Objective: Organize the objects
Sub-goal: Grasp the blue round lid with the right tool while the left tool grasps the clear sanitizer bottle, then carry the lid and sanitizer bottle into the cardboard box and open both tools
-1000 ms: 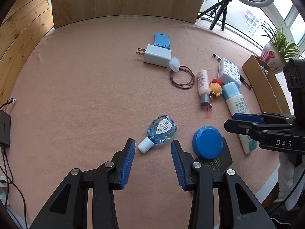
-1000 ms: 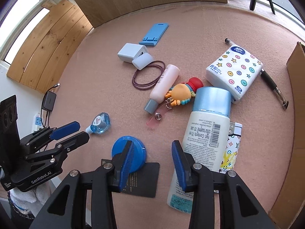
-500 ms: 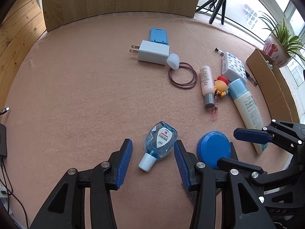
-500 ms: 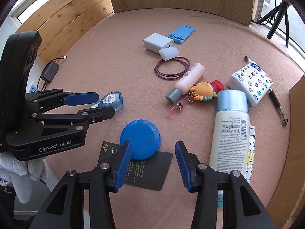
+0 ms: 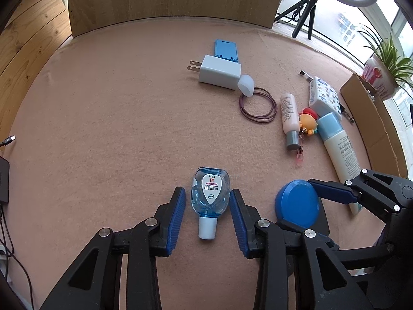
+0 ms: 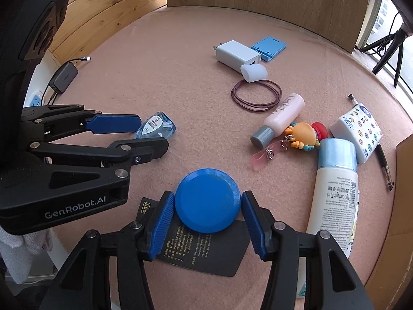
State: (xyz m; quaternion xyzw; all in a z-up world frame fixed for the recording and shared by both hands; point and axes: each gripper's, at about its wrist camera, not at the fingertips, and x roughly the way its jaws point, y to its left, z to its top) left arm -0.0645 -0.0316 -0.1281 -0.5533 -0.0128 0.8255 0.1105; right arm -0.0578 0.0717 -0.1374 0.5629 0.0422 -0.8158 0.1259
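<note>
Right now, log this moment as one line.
left gripper: open, closing around small clear bottle | right gripper: open, straddling blue lid | both on mat

Table (image 5: 108, 118): pink felt covers the top.
Landmark: blue disc (image 6: 207, 201), lying on a black card (image 6: 204, 253).
Left of disc: clear bottle (image 5: 210, 196).
Beyond disc: white charger (image 6: 237, 55), cord loop (image 6: 255, 95), pink tube (image 6: 280, 120).
Right of disc: white lotion bottle (image 6: 334, 193).
</note>
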